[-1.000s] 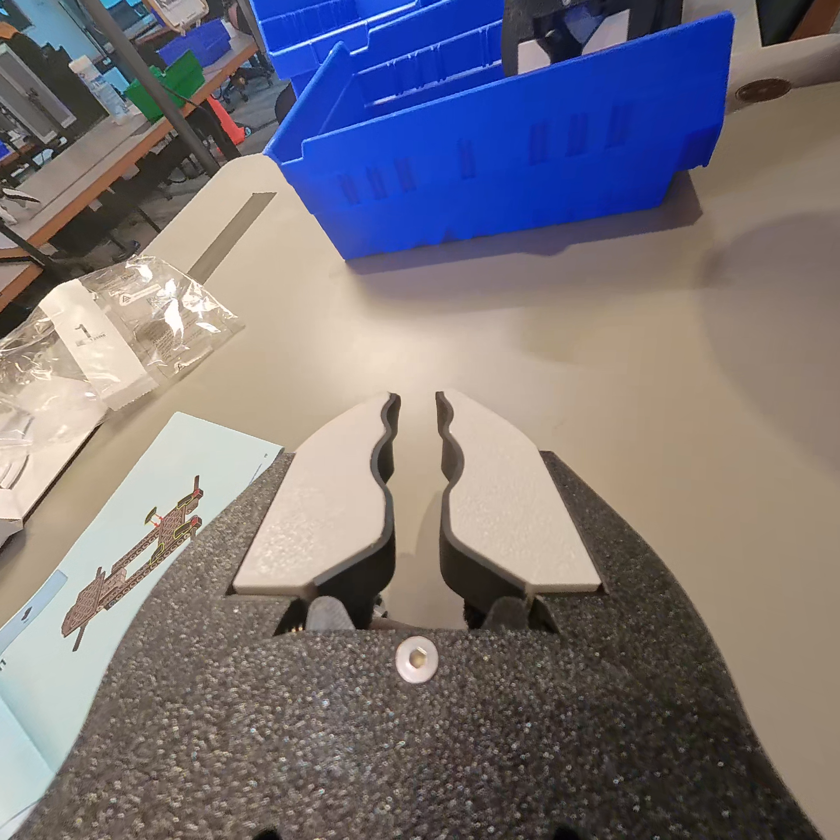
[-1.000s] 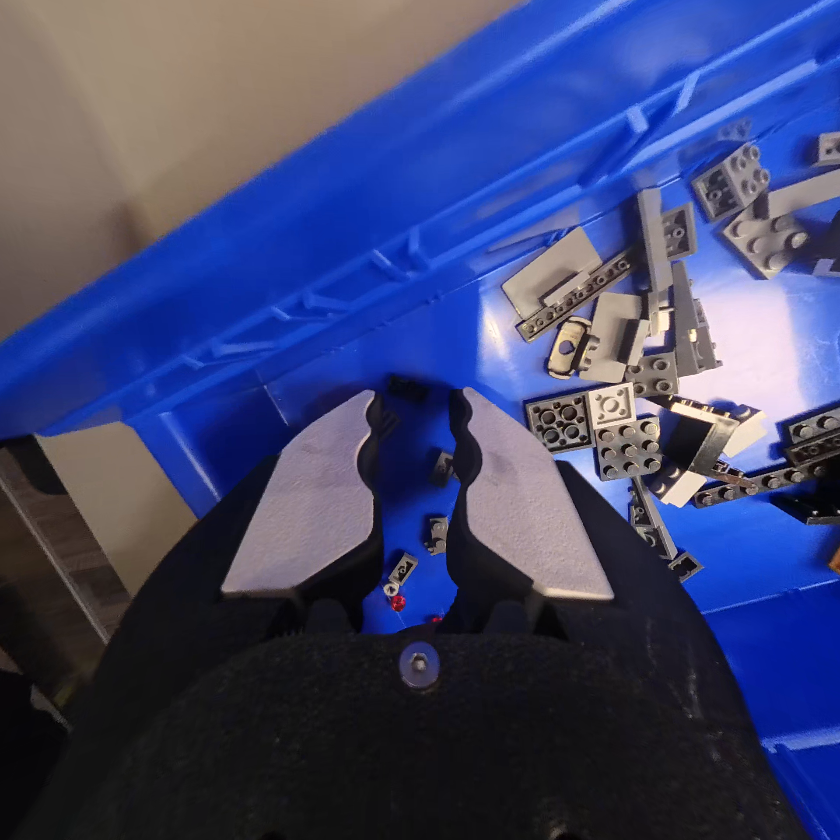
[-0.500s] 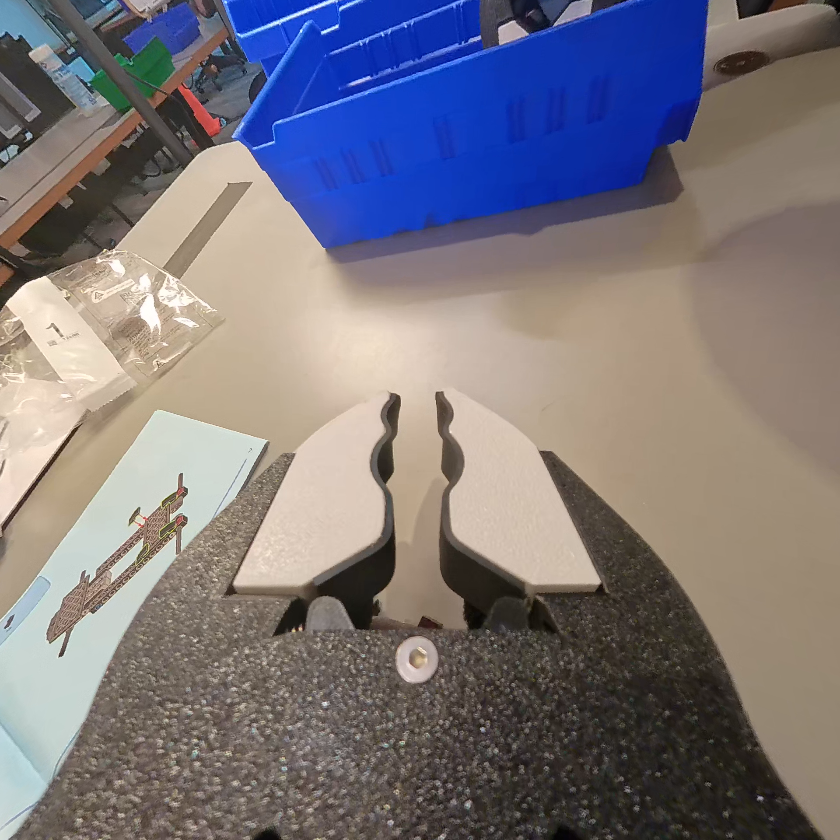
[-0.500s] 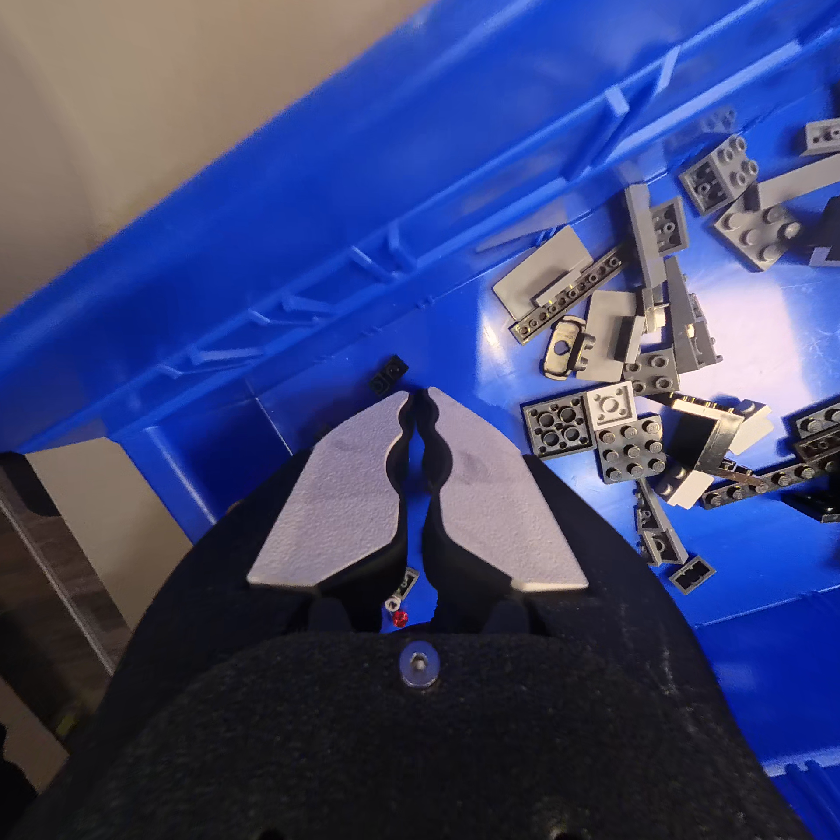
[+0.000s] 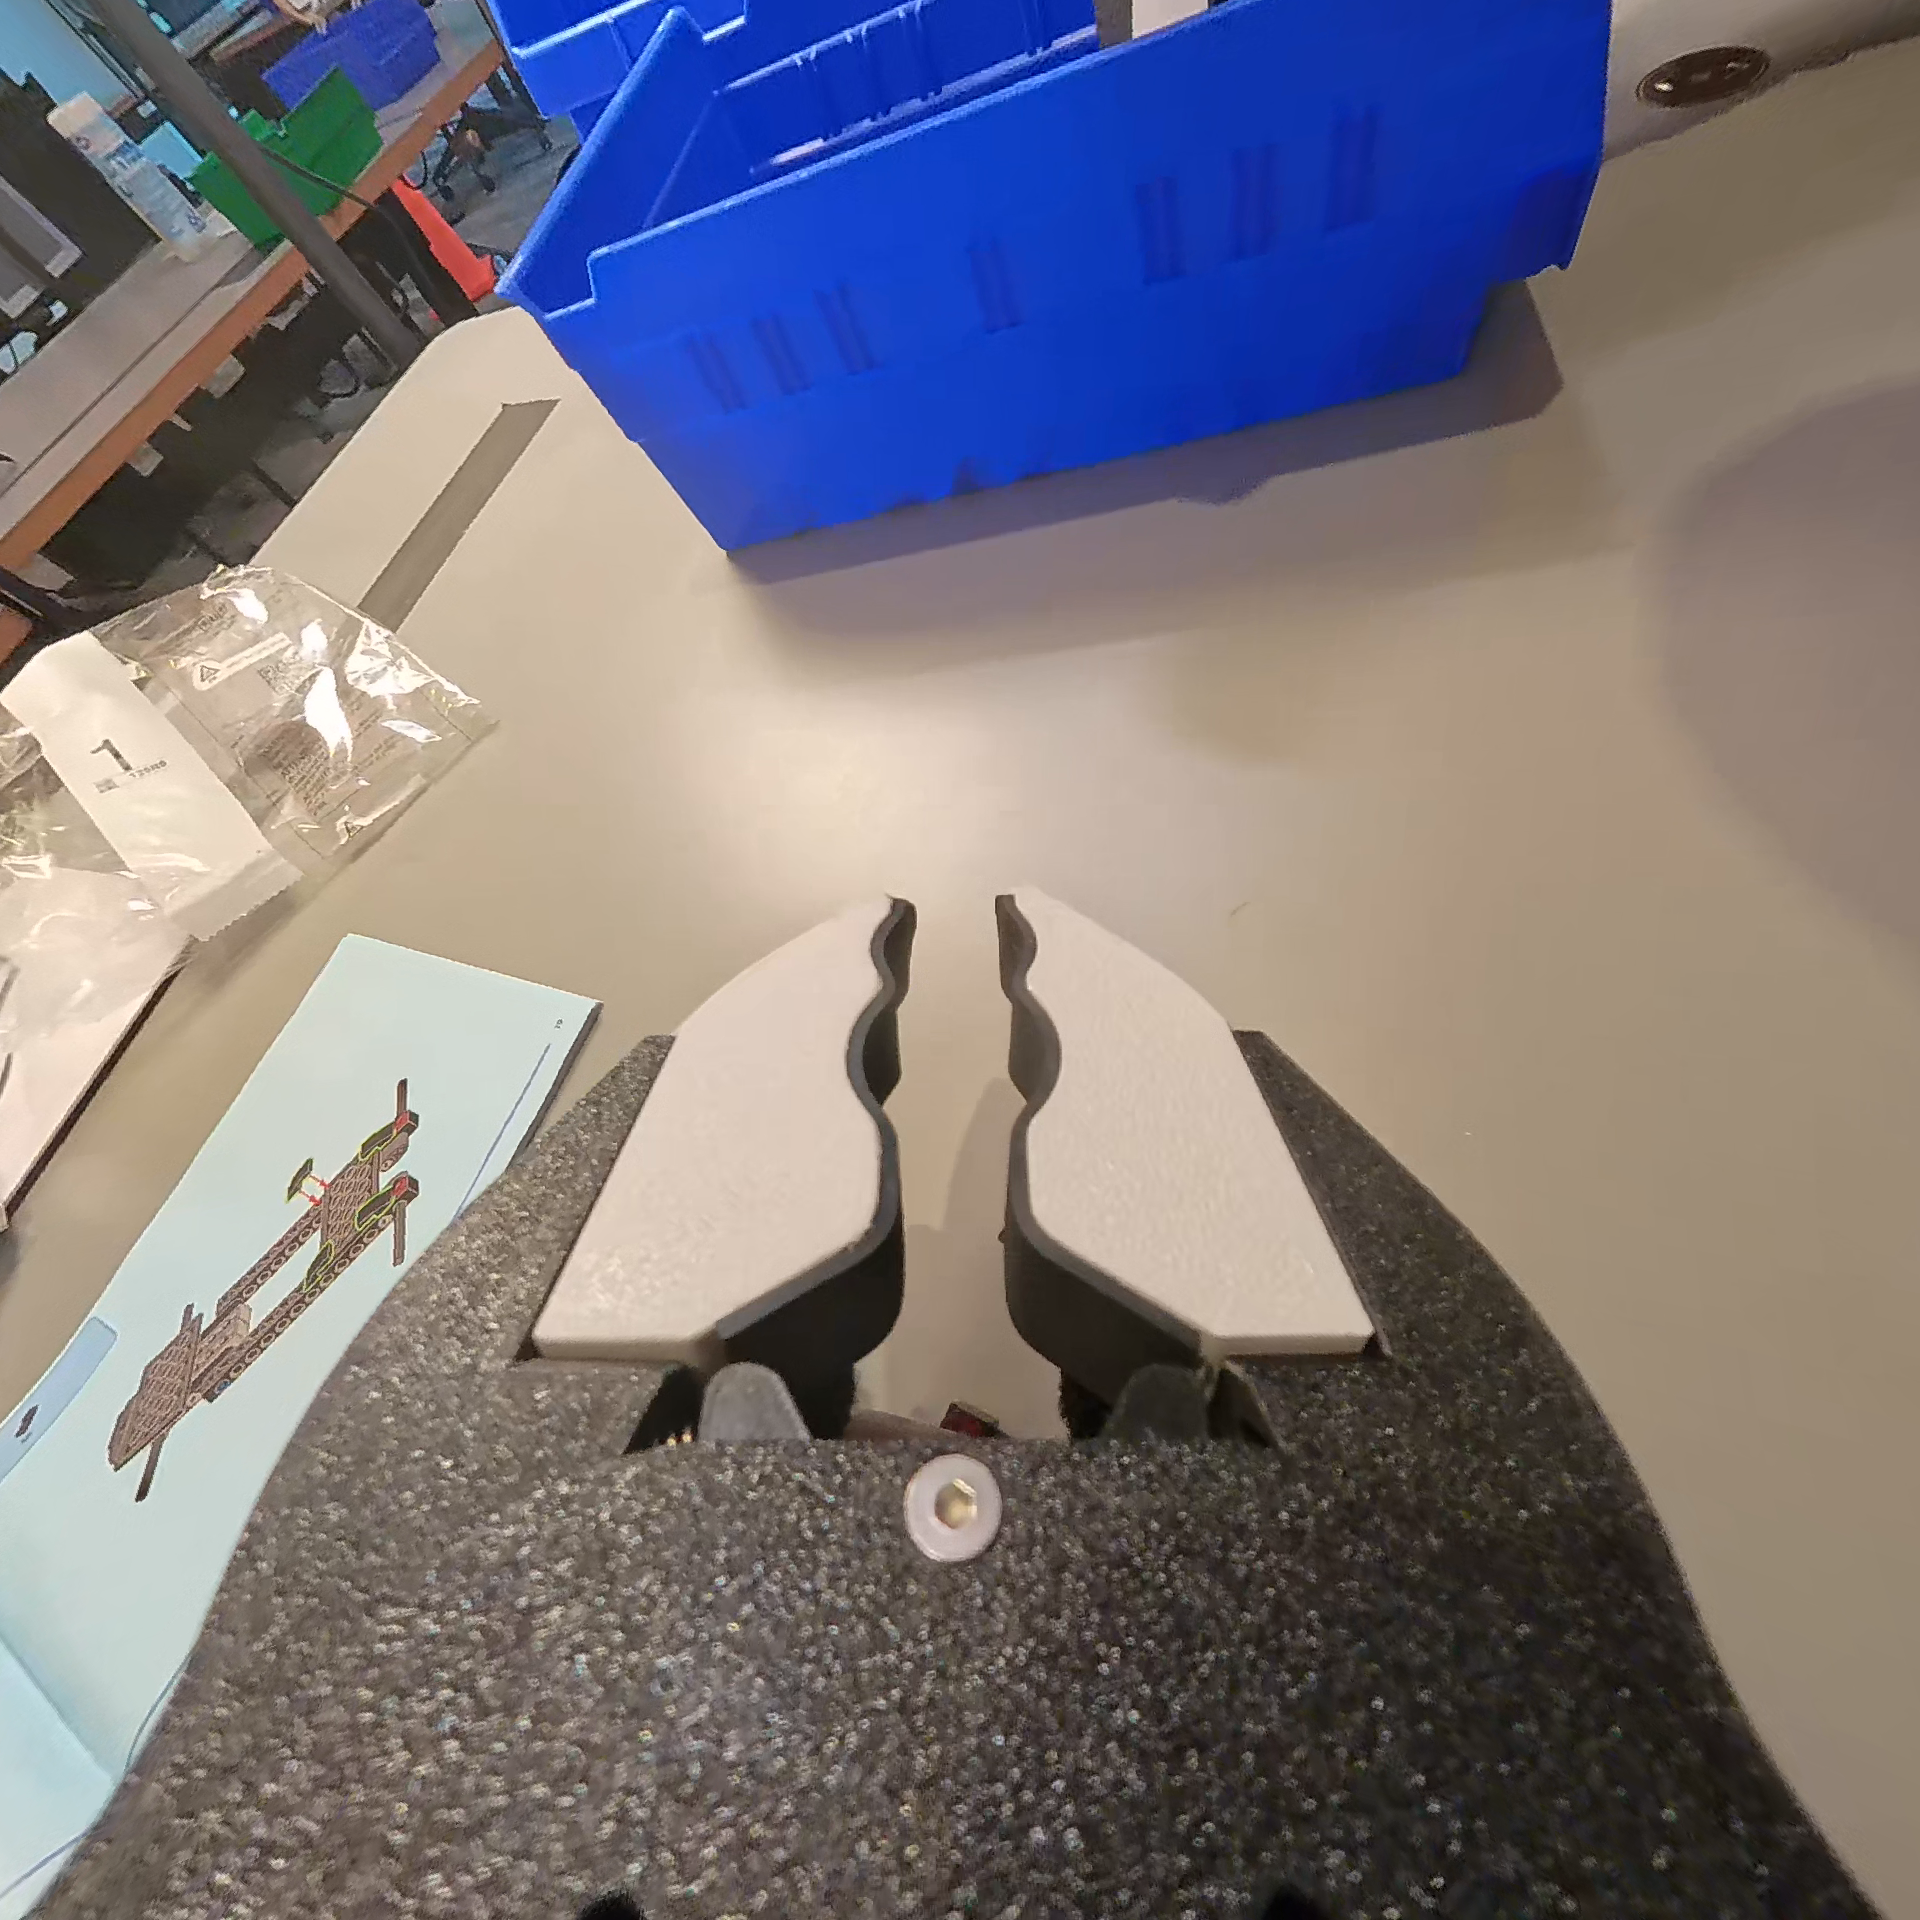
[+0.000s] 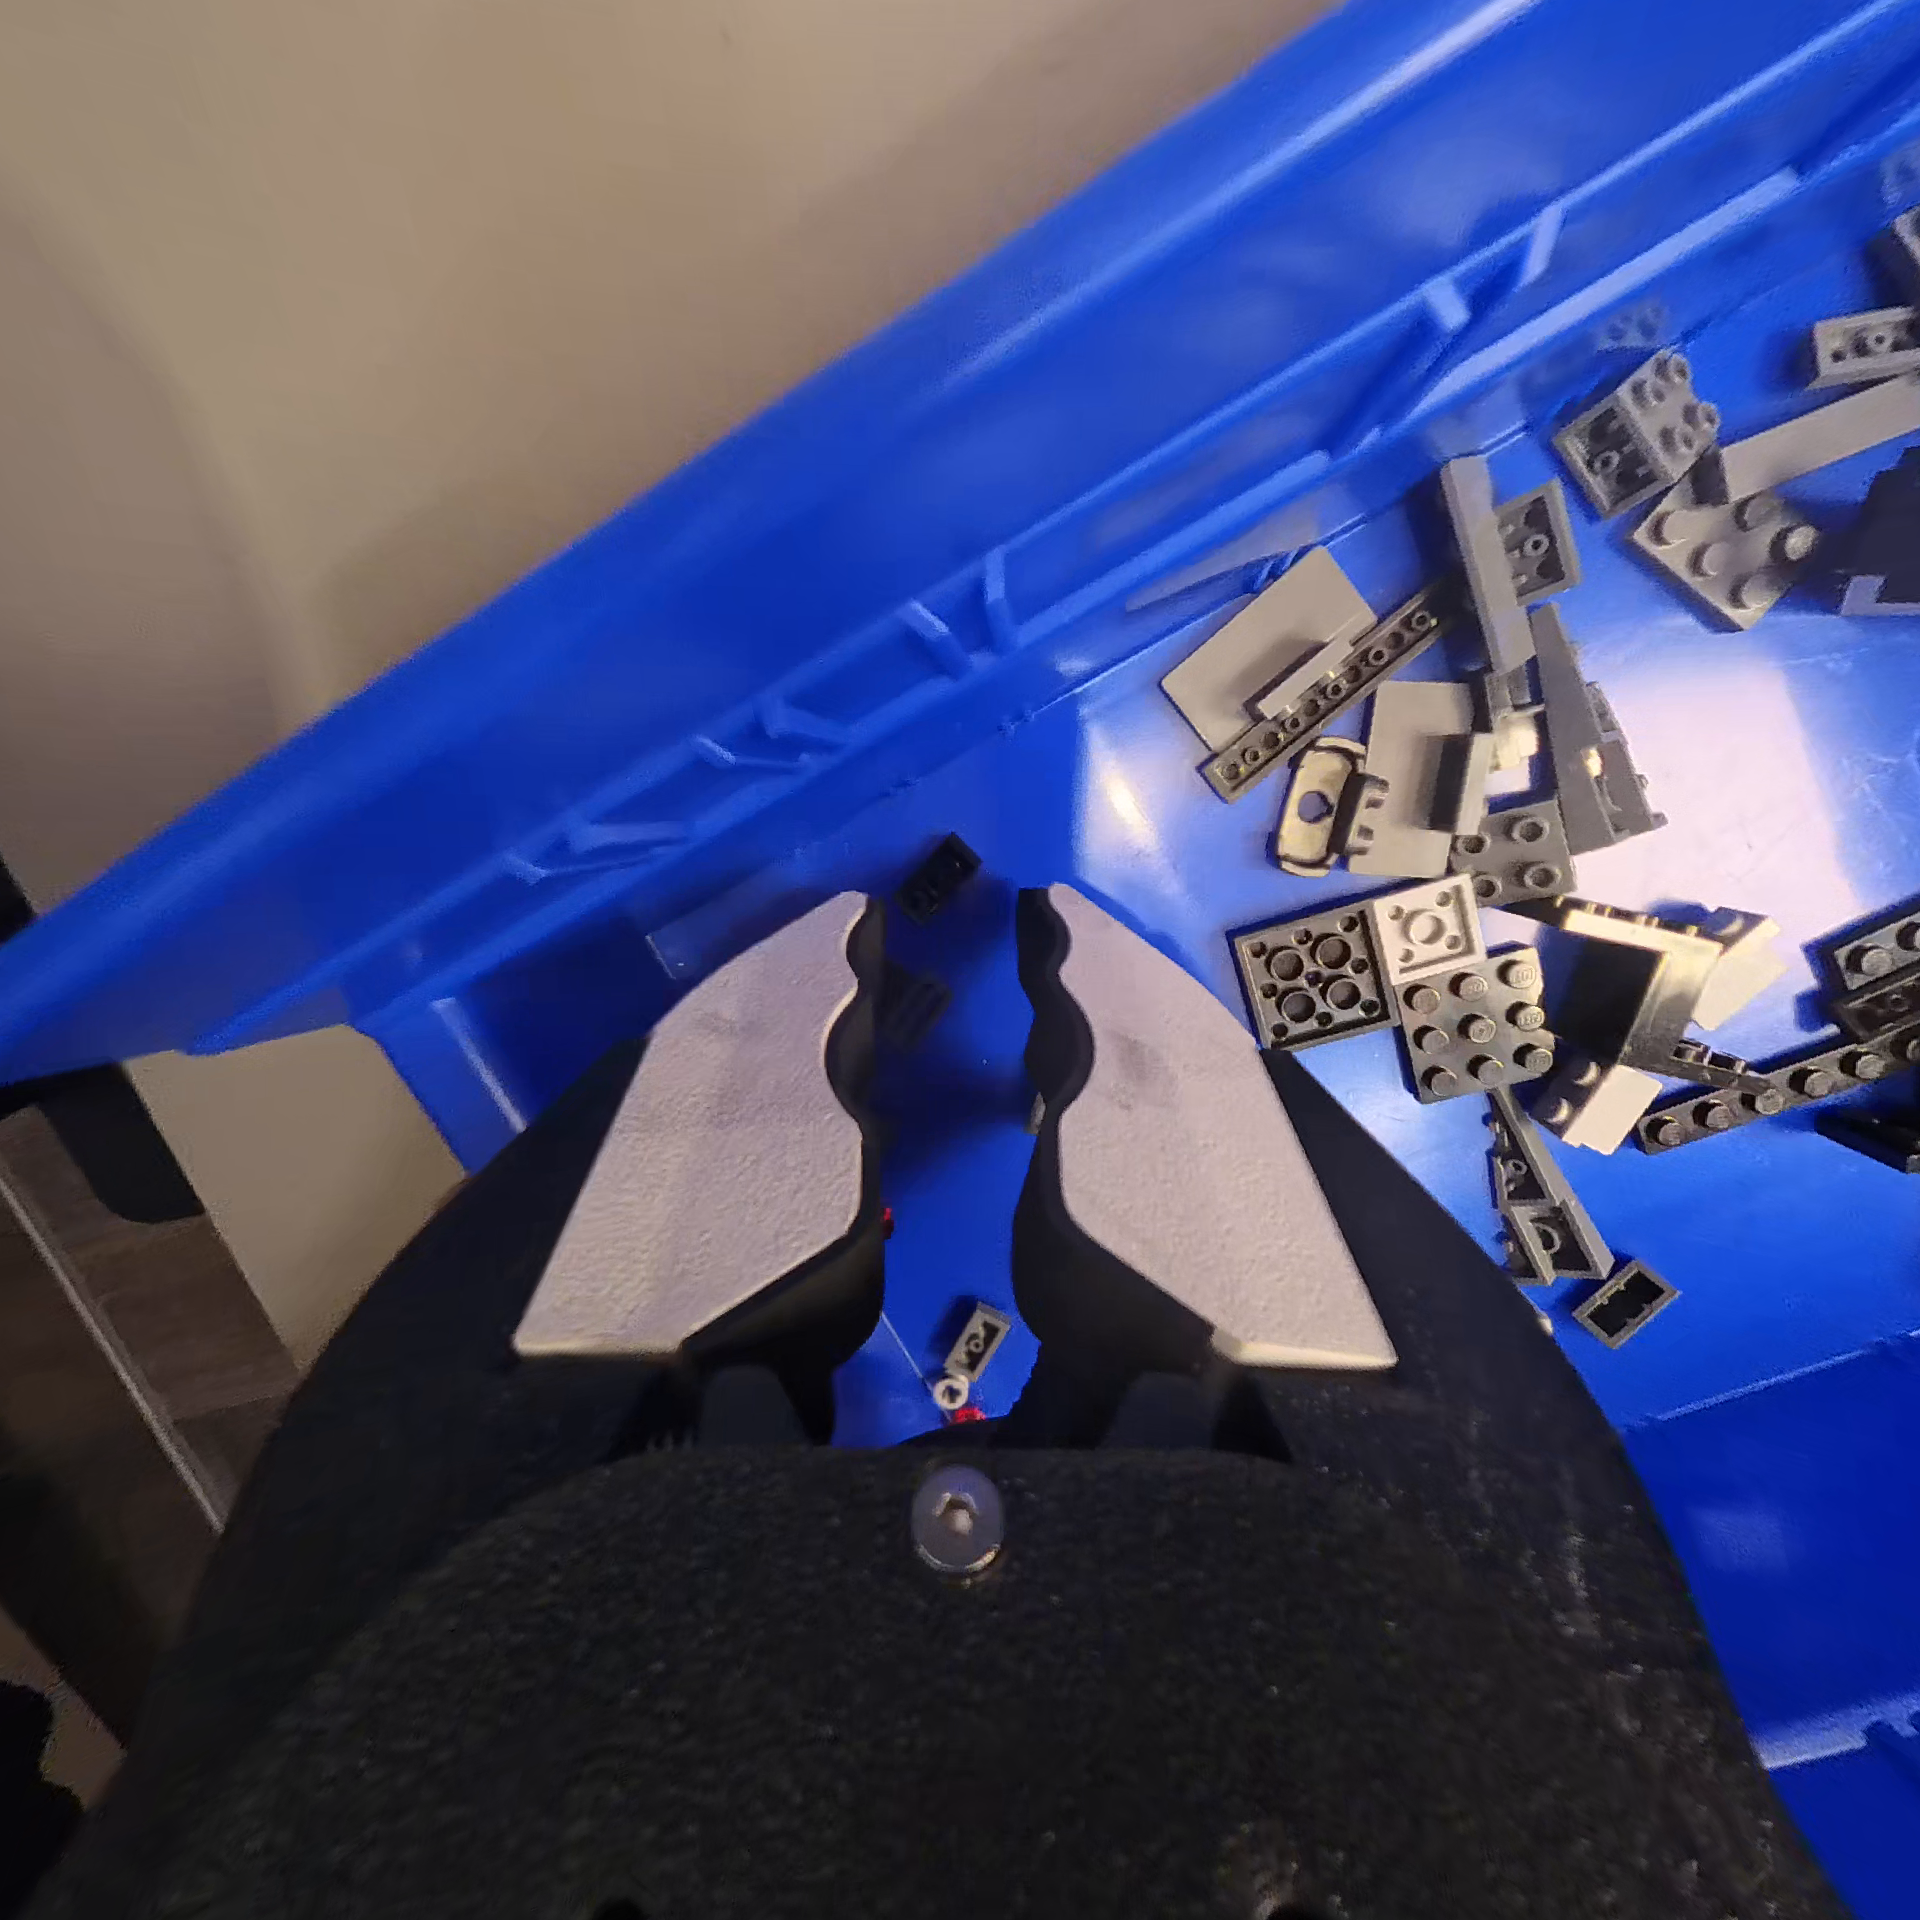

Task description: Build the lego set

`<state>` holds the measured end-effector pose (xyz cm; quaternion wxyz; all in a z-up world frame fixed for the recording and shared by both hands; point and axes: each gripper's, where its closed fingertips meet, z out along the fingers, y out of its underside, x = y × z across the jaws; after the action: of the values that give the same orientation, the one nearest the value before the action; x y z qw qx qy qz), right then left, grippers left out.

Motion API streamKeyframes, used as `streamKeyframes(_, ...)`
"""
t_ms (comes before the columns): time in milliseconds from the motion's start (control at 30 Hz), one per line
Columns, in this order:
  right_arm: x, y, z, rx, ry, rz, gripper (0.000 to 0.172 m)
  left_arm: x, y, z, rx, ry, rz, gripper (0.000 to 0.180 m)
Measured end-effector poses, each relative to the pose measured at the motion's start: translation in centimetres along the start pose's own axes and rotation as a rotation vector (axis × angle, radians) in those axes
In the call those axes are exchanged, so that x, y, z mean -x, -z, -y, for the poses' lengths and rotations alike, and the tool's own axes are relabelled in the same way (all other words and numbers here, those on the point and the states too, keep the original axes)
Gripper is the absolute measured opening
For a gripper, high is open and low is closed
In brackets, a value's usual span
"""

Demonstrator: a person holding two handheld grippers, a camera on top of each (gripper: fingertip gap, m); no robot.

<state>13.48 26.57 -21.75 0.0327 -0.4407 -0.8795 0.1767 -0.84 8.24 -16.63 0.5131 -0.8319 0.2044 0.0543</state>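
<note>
- Two grippers in view, neither holding anything.
- Right gripper (image 6: 951, 909): jaws stand apart now; half a second ago they were together, a second ago apart. So a shut and reopen, with nothing between the pads after it.
- It hangs inside the blue bin (image 6: 727, 644), low over the floor by the bin's long wall, near a corner.
- Small black brick (image 6: 935, 878) lies on the bin floor just past the fingertips, by the left one, unclamped. It lay at about the same spot before the shut, so it seems not to have been picked.
- Dark ribbed piece (image 6: 914, 1003) sits beside the left finger's inner edge; can't tell if it touches.
- Tiny grey tile (image 6: 977, 1340) and red bit (image 6: 968, 1415) lie on the floor back between the fingers.
- Pile of grey bricks and plates (image 6: 1455, 987) sits toward the bin's middle, apart from the jaws.
- Left gripper (image 5: 956, 914): jaws narrowly apart, same as before, only bare table (image 5: 1351, 831) between them.
- The bin sits at the table's far edge, well ahead of it; framing drifted slightly.
- Instruction booklet (image 5: 312, 1195) and clear plastic bags (image 5: 260, 707) lie along the table's left edge, untouched.
</note>
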Motion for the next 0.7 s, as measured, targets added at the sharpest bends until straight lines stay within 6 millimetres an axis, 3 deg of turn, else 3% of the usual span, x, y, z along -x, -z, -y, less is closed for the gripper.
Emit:
streamKeyframes(300, -0.8, -0.7, -0.1, 0.014, 0.042, -0.022, 0.006, -0.1, -0.6, 0.3, 0.002, -0.001, -0.012, 0.016)
streamKeyframes(433, -0.9, -0.1, 0.0, -0.01, 0.03, -0.033, 0.021, -0.1, -0.6, 0.2, 0.008, -0.001, -0.014, 0.016)
streamKeyframes(533, -0.5, 0.3, 0.6, -0.053, 0.019, -0.025, 0.022, -0.2, -0.6, 0.1, 0.011, -0.002, -0.014, 0.016)
streamKeyframes(700, -0.9, -0.8, 0.4, 0.006, 0.012, -0.07, 0.018, -0.3, -0.8, 0.1, 0.015, -0.005, -0.019, 0.016)
